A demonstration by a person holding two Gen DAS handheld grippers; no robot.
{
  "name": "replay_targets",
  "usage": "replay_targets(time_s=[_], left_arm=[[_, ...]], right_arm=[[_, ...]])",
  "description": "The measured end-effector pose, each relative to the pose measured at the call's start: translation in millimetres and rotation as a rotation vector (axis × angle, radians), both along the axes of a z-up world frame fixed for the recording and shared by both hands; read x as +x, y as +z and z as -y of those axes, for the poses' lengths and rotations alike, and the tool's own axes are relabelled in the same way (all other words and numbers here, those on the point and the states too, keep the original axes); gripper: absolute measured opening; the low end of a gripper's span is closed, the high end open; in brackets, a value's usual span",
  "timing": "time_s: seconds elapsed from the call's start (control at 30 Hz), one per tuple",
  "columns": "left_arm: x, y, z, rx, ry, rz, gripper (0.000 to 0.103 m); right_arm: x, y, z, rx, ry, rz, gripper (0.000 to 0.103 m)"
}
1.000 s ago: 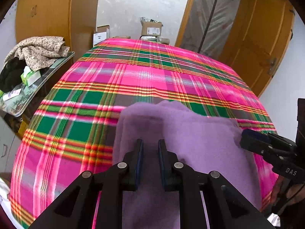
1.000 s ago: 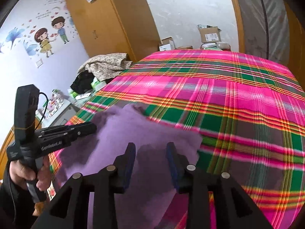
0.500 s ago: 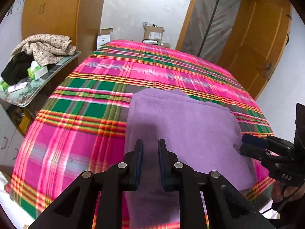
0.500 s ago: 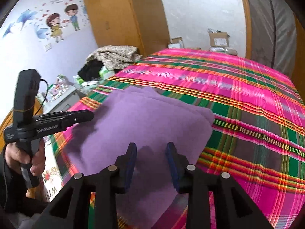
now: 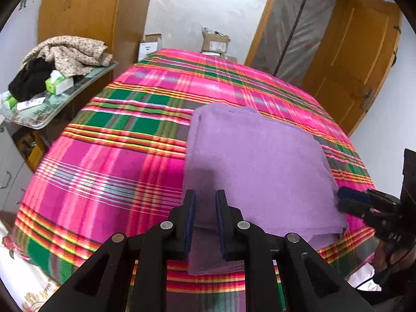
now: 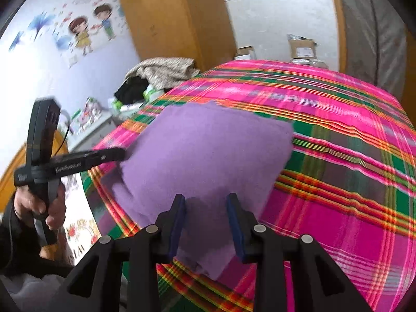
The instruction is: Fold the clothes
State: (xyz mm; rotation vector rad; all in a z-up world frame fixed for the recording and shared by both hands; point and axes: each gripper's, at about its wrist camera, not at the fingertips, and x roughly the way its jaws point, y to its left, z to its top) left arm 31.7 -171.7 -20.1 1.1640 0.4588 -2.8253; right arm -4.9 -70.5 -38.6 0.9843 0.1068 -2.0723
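At the far left a side table [image 5: 39, 119] holds a heap of clothes [image 5: 67, 54]; the plaid bed [image 5: 109, 161] fills the middle. The left gripper [image 5: 203, 221] hovers over the near left edge of the purple cloth [image 5: 254, 161], jaws narrowly parted and holding nothing, while the right gripper [image 6: 206, 223], wider apart and also empty, hangs over its near right edge. The cloth lies folded in layers, a lower layer peeking out near; this fits either a finished fold or a pause before another fold.
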Motion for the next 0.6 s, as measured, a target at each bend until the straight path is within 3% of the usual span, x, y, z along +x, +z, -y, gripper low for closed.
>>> replay_targets(time_s=[0.27,0.37,0.6], left_arm=[[-11,-8,9,0.072,-0.004,0.037,0.016],[-16,-11,12,0.099,-0.005,0.051,0.022],[-26,-19,19,0.165,-0.007,0.083,0.026]], right_arm=[[-33,-13,-38,-0.12,-0.139,0.186,0.047],[-37,-21,-43,-0.149,-0.142,0.251,0.049],[-49,-37,-33,-0.195,-0.105,0.362,0.051]])
